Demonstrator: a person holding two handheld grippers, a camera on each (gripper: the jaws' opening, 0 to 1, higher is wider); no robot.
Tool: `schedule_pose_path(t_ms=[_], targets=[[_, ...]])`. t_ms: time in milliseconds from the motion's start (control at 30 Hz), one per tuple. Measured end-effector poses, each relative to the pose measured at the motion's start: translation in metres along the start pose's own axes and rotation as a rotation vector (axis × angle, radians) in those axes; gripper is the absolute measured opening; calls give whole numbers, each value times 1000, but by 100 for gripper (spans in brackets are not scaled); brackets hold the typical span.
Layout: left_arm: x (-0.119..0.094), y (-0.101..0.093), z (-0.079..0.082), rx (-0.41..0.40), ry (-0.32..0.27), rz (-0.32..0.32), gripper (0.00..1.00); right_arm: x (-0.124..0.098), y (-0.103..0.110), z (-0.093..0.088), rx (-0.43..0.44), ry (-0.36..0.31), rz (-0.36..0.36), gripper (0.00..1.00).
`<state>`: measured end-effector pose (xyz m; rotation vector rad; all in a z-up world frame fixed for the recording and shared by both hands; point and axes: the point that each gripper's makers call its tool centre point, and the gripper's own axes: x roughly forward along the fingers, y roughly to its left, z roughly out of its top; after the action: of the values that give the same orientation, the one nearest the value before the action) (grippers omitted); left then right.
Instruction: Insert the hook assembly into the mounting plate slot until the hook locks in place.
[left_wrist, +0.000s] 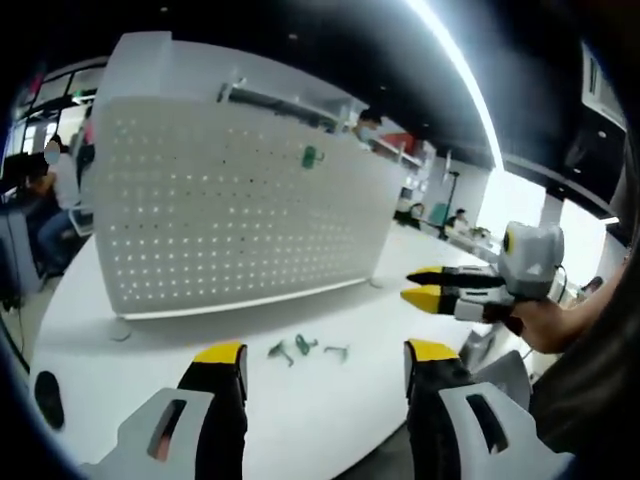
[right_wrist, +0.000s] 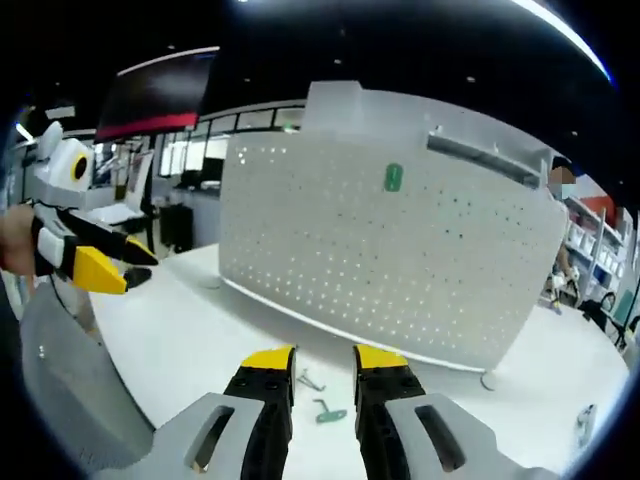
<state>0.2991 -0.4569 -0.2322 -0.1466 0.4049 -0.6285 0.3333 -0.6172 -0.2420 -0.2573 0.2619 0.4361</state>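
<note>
Hook assembly pieces (left_wrist: 306, 347): I count three small items lying loose on the white table (left_wrist: 150, 345) in the left gripper view, close together, just in front of the pegboard's lower edge and between my left gripper's two jaws at about 12 o'clock from the tips. The middle one is green; the two flanking ones look grey metal. In the right gripper view I see a green piece (right_wrist: 327, 412) and a grey one (right_wrist: 309, 381) on the table, again in the gap between the jaws.

Mounting plate: a small green plate (left_wrist: 311, 156) sits on the face of the white perforated pegboard (left_wrist: 200, 210), toward 1 o'clock from the board's centre in the left gripper view. In the right gripper view the same plate (right_wrist: 393, 178) is near the board's upper middle. A dark bar (right_wrist: 480, 159) runs along the pegboard top at 2 o'clock from the plate. Whether any hook is seated in the plate: cannot tell, too small.

Left gripper (left_wrist: 325, 355): jaws well apart, holding nothing, above the table. Right gripper (right_wrist: 324, 356): jaws set a narrow gap apart, nothing between them; it also enters the left gripper view at 3 o'clock, held in a hand (left_wrist: 545, 325).
</note>
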Motion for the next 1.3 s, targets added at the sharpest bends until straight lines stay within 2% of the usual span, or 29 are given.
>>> schedule_pose_path(t_ms=[433, 667, 1000, 1300], targets=[[0, 3, -8, -13, 15, 9, 64, -8, 20, -28, -1, 70, 54, 22], [0, 8, -12, -20, 28, 18, 64, -3, 34, -33, -5, 88, 111, 22], [3, 13, -16, -28, 47, 19, 64, 24, 51, -50, -12, 155, 223, 23], [6, 23, -20, -39, 64, 29, 64, 56, 65, -67, -39, 195, 274, 22]])
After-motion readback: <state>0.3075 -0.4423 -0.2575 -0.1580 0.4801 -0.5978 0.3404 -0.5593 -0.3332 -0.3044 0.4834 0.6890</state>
